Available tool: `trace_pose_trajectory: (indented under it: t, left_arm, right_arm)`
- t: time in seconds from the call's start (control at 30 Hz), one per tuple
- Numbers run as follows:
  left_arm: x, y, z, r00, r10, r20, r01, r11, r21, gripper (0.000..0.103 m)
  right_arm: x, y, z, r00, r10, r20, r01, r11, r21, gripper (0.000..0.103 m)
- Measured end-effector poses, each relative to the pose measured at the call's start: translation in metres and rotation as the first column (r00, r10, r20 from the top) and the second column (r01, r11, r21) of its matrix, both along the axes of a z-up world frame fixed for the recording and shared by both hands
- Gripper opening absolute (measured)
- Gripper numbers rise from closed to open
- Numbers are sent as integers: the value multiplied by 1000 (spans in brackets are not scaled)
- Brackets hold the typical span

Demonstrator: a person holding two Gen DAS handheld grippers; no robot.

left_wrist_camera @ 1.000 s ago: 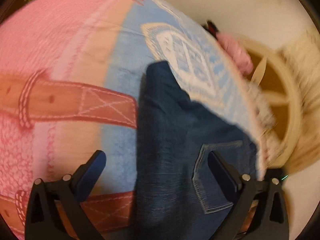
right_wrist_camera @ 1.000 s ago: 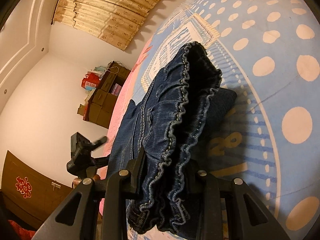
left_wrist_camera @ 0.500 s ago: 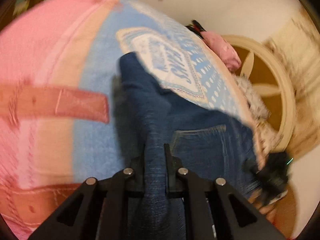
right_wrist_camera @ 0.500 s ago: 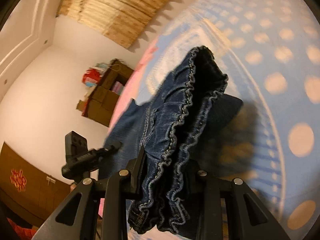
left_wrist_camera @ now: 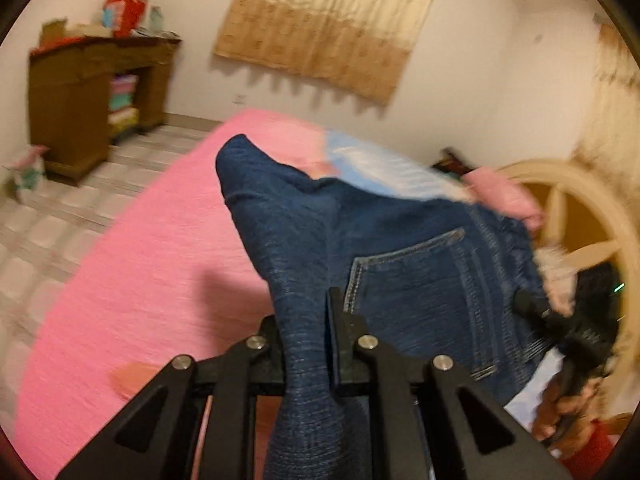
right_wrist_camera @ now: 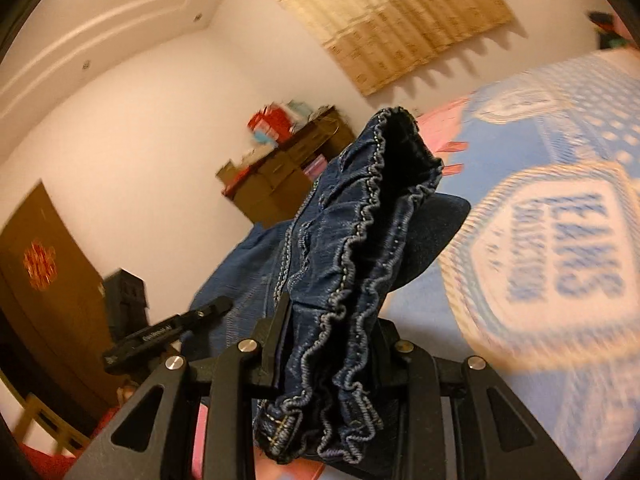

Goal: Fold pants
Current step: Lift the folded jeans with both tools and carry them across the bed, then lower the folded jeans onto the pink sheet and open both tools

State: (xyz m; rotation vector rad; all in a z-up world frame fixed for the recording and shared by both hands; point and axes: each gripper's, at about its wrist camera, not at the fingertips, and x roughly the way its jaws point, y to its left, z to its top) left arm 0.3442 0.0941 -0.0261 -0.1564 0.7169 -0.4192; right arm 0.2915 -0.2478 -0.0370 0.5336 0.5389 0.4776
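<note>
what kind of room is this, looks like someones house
Most likely a bedroom in a home. A bed with a pink and blue cover fills the middle, a curtain hangs on the wall, and a wooden cabinet holds folded linens. The jeans are lifted over the bed.

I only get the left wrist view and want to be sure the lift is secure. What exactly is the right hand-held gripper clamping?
Observer: The right hand-held gripper is shut on the pants at the gathered elastic waistband, with several layers bunched together.
Operator: Is the waistband pinched flat all along?
Observer: No, its far end gapes open, dark inside.
Operator: What lies beyond it?
Observer: The blue bedspread, with a shield badge in blue lettering.
</note>
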Motion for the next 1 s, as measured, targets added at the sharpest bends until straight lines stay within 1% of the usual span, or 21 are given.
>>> trace_pose_trajectory:
  t: [0.03,0.07,0.13,0.17,0.2,0.23,0.27,0.3,0.33,0.4,0.43,0.47,0.53,0.57,0.67,0.73,0.8,0.83,0.87,0.9,1.0]
  left_arm:
    - [8,-1,-12,1000,22,-10,-22,999,39,15]
    - [19,1,-32,998,63,-28,-60,993,100,23]
    - [36,6,-70,985,159,-66,-143,970,196,30]
    - [44,11,-91,975,198,-101,-170,957,236,46]
    - [45,21,-104,973,199,-118,-173,964,204,53]
    - [42,28,-110,976,192,-103,-176,973,151,55]
    - [40,35,-113,977,189,-97,-179,979,102,56]
    - [40,35,-113,978,183,-101,-175,981,86,57]
    - [42,34,-112,979,178,-102,-169,982,85,59]
    - [45,32,-109,979,174,-108,-162,981,110,62]
    - [43,32,-106,978,179,-110,-164,978,131,64]
    - [41,27,-99,975,194,-104,-176,971,162,71]
    - [23,36,-85,968,247,-53,-231,948,217,79]
    - [15,44,-78,958,284,-26,-269,931,247,87]
    - [-10,63,-64,929,371,-4,-353,886,301,90]
    - [-36,63,-52,932,363,3,-348,890,295,90]
    - [-65,56,-38,932,363,21,-351,884,308,90]
    - [-82,50,-31,934,356,25,-345,885,312,95]
    - [-98,43,-25,939,343,26,-334,889,312,101]
    - [-110,34,-20,942,335,25,-326,891,315,103]
    - [-158,16,-7,943,329,57,-329,889,319,103]
  right_arm:
    - [16,10,-13,1000,12,-11,-12,1000,-16,32]
    - [29,16,-27,999,19,-31,-20,999,-27,33]
    - [61,32,-67,994,1,-110,-9,997,-76,39]
    - [75,36,-91,985,-38,-170,20,994,-107,45]
    - [86,36,-111,968,-98,-229,67,988,-139,51]
    - [94,28,-138,944,-143,-298,116,987,-109,54]
    - [94,20,-150,938,-145,-316,138,989,-44,56]
    - [91,11,-157,944,-133,-302,149,988,28,56]
    - [89,6,-155,949,-125,-288,147,987,57,58]
    - [86,1,-145,947,-146,-287,159,987,24,58]
    - [80,-8,-136,945,-191,-265,199,980,3,58]
    - [72,-17,-127,942,-234,-241,243,970,7,58]
    - [50,-46,-109,915,-337,-223,359,931,65,58]
    - [37,-59,-100,893,-386,-230,414,906,88,58]
    - [-3,-71,-68,866,-438,-240,462,886,50,58]
    - [-29,-61,-47,868,-446,-219,460,888,14,58]
    - [-65,-39,-33,876,-439,-202,441,897,-34,65]
    - [-81,-25,-25,880,-432,-199,426,902,-73,67]
    - [-98,-6,-20,882,-427,-198,412,904,-112,71]
    - [-113,8,-17,886,-421,-197,400,906,-138,72]
    - [-158,51,-15,907,-381,-181,348,918,-190,73]
